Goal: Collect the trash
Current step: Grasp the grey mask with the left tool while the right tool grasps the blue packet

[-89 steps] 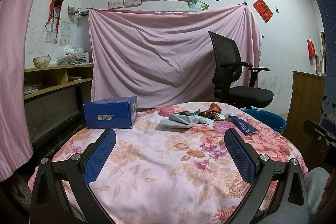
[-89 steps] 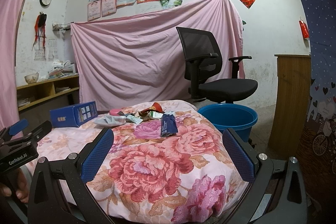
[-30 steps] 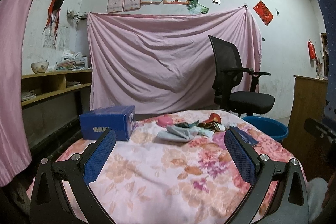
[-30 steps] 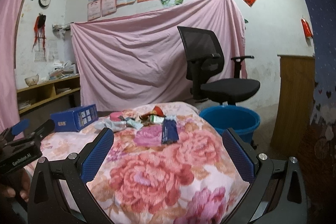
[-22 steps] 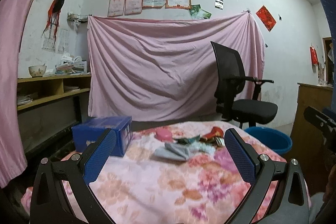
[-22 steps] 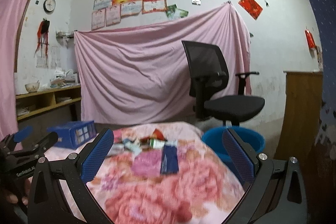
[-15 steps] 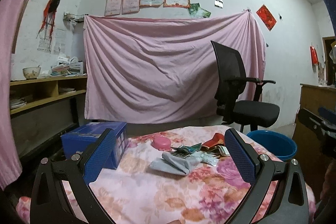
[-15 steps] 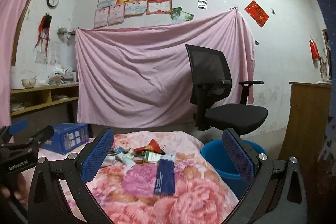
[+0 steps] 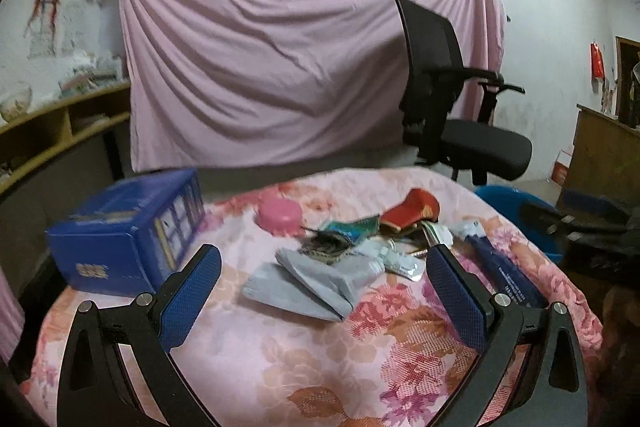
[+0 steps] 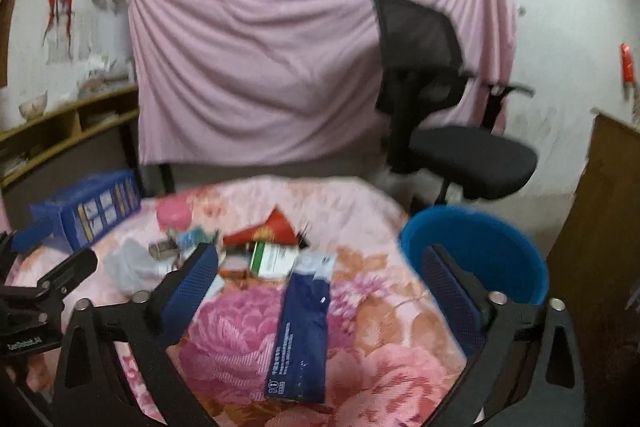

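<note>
A heap of trash lies on the floral tablecloth [image 9: 304, 359]: a grey packet [image 9: 304, 285], a red wrapper [image 9: 412, 211], a pink lid [image 9: 280, 214] and a long dark blue wrapper [image 9: 505, 277]. My left gripper [image 9: 320, 293] stands open just short of the grey packet, nothing between its fingers. In the right wrist view the dark blue wrapper [image 10: 301, 337] lies between the wide jaws of my right gripper [image 10: 320, 291], which are closing and do not touch it. A white and green box [image 10: 272, 259] and the red wrapper [image 10: 266, 229] sit beyond.
A blue box [image 9: 128, 235] stands at the table's left. A blue bucket [image 10: 476, 255] sits on the floor to the table's right, with a black office chair [image 10: 444, 115] behind it. A pink sheet covers the back wall; wooden shelves line the left.
Both grippers have moved forward over the table and tipped down, so the trash heap is much nearer. The right gripper's jaws have narrowed slightly.
</note>
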### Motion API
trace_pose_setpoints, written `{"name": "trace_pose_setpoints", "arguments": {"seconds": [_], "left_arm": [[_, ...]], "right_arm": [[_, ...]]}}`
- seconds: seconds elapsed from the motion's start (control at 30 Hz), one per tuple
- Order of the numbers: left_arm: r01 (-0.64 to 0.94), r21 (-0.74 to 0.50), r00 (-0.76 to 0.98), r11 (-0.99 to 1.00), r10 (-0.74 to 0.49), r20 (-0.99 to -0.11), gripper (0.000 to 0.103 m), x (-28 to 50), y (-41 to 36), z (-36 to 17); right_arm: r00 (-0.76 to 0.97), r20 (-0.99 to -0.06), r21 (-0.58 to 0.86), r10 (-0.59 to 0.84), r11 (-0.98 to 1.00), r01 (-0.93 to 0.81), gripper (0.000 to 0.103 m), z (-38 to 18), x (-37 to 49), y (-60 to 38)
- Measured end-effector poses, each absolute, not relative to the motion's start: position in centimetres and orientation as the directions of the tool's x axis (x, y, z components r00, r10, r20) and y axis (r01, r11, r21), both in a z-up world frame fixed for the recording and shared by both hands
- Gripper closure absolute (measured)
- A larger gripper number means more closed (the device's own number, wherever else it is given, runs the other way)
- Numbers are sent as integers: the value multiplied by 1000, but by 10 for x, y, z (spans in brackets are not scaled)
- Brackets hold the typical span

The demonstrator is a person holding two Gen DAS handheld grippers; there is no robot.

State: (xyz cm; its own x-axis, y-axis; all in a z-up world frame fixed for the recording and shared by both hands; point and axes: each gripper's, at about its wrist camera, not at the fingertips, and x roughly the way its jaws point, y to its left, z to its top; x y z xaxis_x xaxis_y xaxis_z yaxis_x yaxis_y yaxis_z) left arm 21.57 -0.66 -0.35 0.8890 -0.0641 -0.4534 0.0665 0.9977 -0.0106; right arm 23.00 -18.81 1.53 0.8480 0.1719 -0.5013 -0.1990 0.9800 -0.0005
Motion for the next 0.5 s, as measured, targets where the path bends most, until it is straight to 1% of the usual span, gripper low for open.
{"name": "trace_pose_setpoints", "arguments": {"seconds": [0.03, 0.07, 0.13, 0.17, 0.27, 0.3, 0.33, 0.4, 0.47, 0.5], "left_arm": [[75, -13, 881, 997, -72, -468, 10, 218, -8, -4], [84, -14, 868, 996, -80, -491, 12, 223, -9, -7], [90, -12, 842, 996, -82, -534, 25, 232, -12, -12], [88, -12, 829, 996, -79, -553, 27, 235, -13, -15], [72, -16, 799, 997, -67, -598, 39, 241, -10, -21], [68, -17, 789, 998, -64, -611, 47, 243, -9, -23], [66, -17, 779, 998, -62, -624, 52, 246, -9, -26], [65, -16, 762, 998, -60, -645, 57, 250, -9, -30], [67, -20, 745, 998, -63, -664, 61, 253, -9, -34], [67, -19, 737, 998, -63, -673, 64, 254, -9, -35]], "right_arm": [[830, -533, -10, 164, 980, -200, 19, 9, 237, -186], [812, -561, -11, 161, 979, -202, 23, 3, 242, -185], [778, -604, 9, 173, 977, -211, 26, -6, 251, -187], [763, -622, 16, 175, 977, -211, 29, -9, 255, -187], [697, -693, 35, 186, 974, -225, 29, -22, 267, -188], [668, -718, 53, 199, 971, -232, 29, -27, 272, -188], [636, -744, 68, 205, 970, -233, 29, -33, 278, -188], [581, -780, 111, 231, 966, -235, 29, -43, 285, -191], [571, -782, 140, 251, 963, -230, 31, -44, 285, -196], [571, -780, 145, 256, 961, -234, 31, -44, 284, -196]]}}
